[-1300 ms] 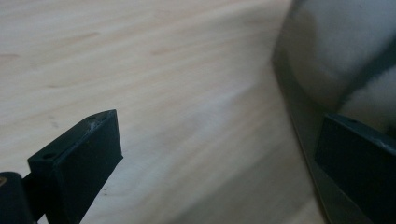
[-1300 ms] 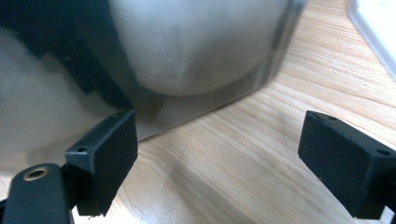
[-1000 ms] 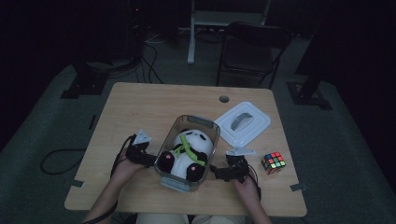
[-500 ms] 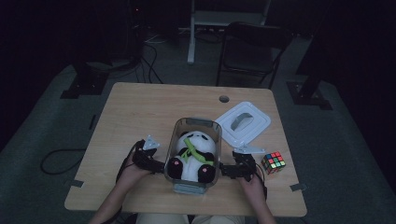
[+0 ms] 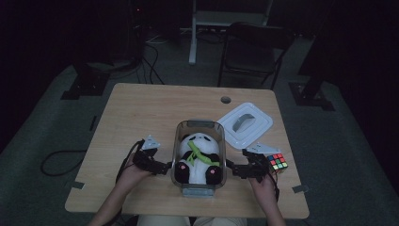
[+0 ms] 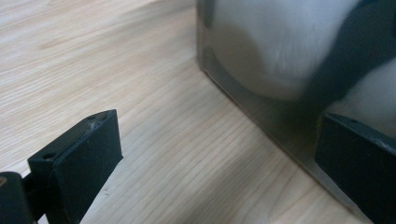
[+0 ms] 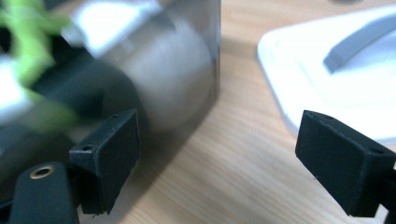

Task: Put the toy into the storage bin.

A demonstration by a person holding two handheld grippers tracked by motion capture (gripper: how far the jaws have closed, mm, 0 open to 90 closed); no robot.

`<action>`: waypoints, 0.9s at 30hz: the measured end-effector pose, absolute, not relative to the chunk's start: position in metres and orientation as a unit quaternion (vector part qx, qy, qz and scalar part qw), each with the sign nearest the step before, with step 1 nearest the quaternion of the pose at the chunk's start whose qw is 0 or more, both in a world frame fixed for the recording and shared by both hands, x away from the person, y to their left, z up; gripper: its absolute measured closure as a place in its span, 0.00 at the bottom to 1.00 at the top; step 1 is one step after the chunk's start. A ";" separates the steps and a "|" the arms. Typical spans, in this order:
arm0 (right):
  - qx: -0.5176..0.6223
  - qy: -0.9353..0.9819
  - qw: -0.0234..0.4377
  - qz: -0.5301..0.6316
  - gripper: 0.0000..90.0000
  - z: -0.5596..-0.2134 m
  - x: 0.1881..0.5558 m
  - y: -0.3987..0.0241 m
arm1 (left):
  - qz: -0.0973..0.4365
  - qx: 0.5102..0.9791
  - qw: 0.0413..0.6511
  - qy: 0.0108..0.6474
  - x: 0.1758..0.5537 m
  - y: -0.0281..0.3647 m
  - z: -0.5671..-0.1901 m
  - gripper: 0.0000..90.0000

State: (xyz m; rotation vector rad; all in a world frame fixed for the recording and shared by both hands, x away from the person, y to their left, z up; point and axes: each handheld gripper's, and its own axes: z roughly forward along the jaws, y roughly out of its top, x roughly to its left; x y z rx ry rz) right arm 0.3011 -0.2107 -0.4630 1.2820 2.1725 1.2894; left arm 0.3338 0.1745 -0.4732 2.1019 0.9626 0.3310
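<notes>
A clear bin point(image 5: 199, 188) is seen standing on the worktop point(image 5: 141, 113) near the middle of its front edge, its long axis running front to back. A toy panda point(image 5: 200, 157) with a green strip across its chest is laid inside the bin.

The left gripper point(image 5: 164, 168) is held at the bin's left wall, low on the worktop. In the left gripper view, its fingers point(image 6: 79, 163) are spread wide, one over bare wood and the other just beside the bin wall point(image 6: 261, 102); nothing is held between them.

The right gripper point(image 5: 233, 169) is held at the bin's right wall. In the right gripper view, its fingers point(image 7: 112, 149) are likewise spread apart with nothing between them, one against the bin wall point(image 7: 187, 70), the other toward the lid point(image 7: 336, 79).

The white lid point(image 5: 245, 125) is laid flat behind and to the right of the bin, just beside its rear right corner. A colour cube point(image 5: 278, 162) is placed near the worktop's right edge, just beside the right hand point(image 5: 261, 186).
</notes>
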 end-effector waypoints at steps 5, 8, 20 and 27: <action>0.422 0.749 0.164 0.483 0.15 -0.433 0.287 -0.208 | 0.131 0.812 0.429 0.374 0.326 0.182 -0.444 0.02; 0.405 0.752 0.143 0.501 0.15 -0.419 0.278 -0.201 | 0.136 0.811 0.441 0.360 0.316 0.178 -0.426 0.02; 0.368 0.791 0.139 0.469 0.14 -0.413 0.266 -0.170 | 0.115 0.835 0.427 0.327 0.301 0.155 -0.415 0.02; 0.381 0.802 0.135 0.439 0.13 -0.418 0.270 -0.167 | 0.114 0.835 0.426 0.329 0.302 0.154 -0.416 0.02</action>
